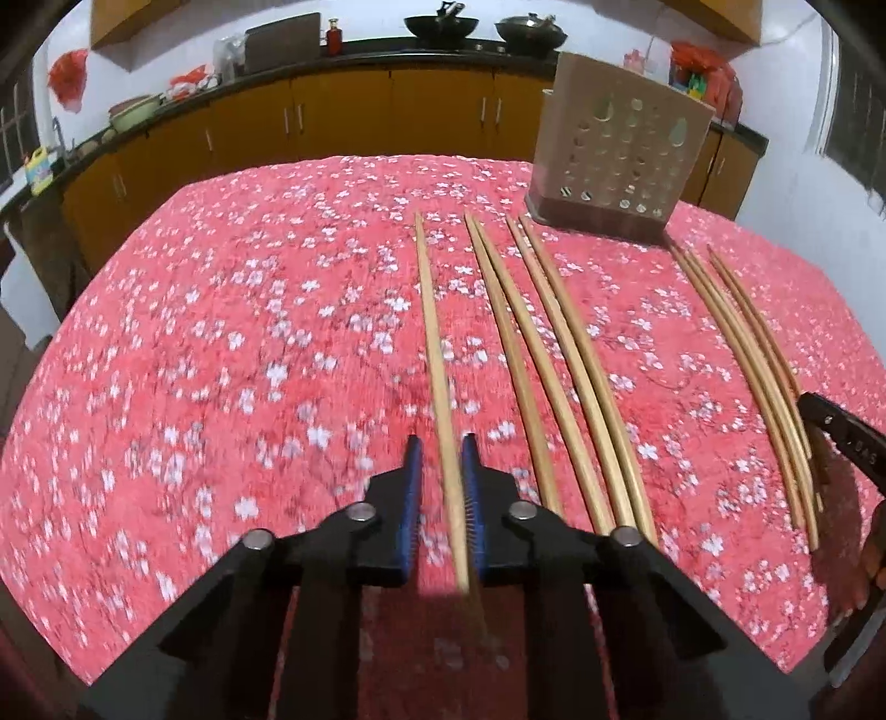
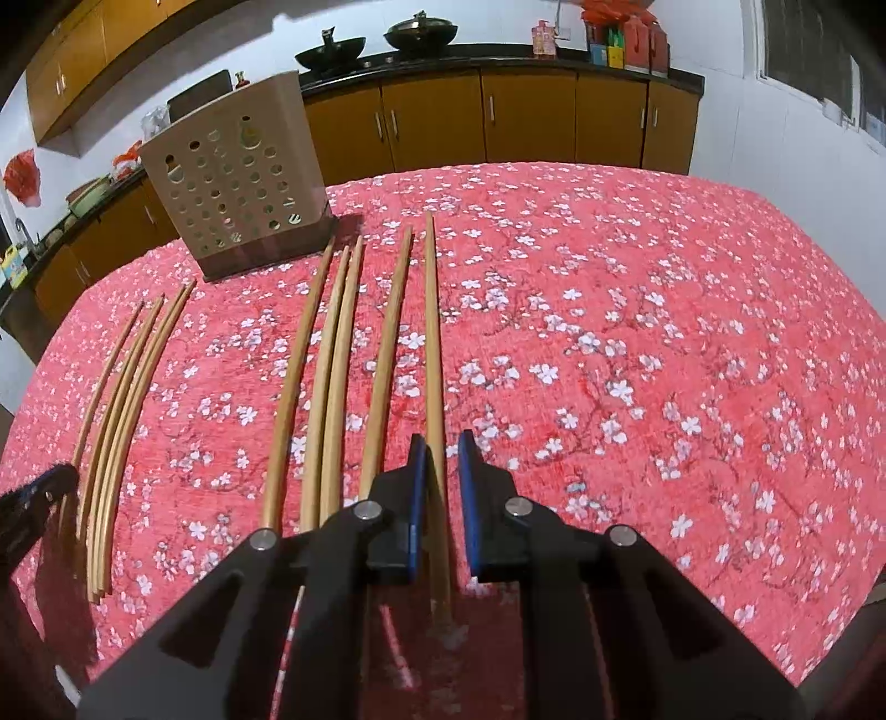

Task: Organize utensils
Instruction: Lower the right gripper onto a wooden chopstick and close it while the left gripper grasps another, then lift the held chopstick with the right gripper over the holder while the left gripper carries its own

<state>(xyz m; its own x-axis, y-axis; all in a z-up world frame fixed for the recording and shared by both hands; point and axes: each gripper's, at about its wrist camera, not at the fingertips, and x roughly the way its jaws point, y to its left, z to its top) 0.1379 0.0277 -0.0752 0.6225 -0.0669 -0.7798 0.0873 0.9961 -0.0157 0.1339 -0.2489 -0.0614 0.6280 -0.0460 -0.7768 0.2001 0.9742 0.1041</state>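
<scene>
Chopsticks (image 1: 501,354) — nine on the tablecloth (image 1: 221,332) — one holder (image 1: 620,149).

Both grippers, left gripper (image 1: 440,443) and right gripper (image 2: 443,440), look identical: chunky black linkage arms, silver round pivot pins, blue ribbed pads (image 1: 412,498).

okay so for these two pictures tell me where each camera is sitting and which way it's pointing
Left wrist: sits on the left gripper, looking forward and down along its blue-padded fingers over the flowered tablecloth toward the perforated holder; a chopstick runs between the fingers, and the other gripper shows at the right edge.
Right wrist: sits on the right gripper, same downward tilt, holder far left; own fingers around a chopstick.
Shared: tablecloth, holder, chopstick rows, kitchen counter.
</scene>
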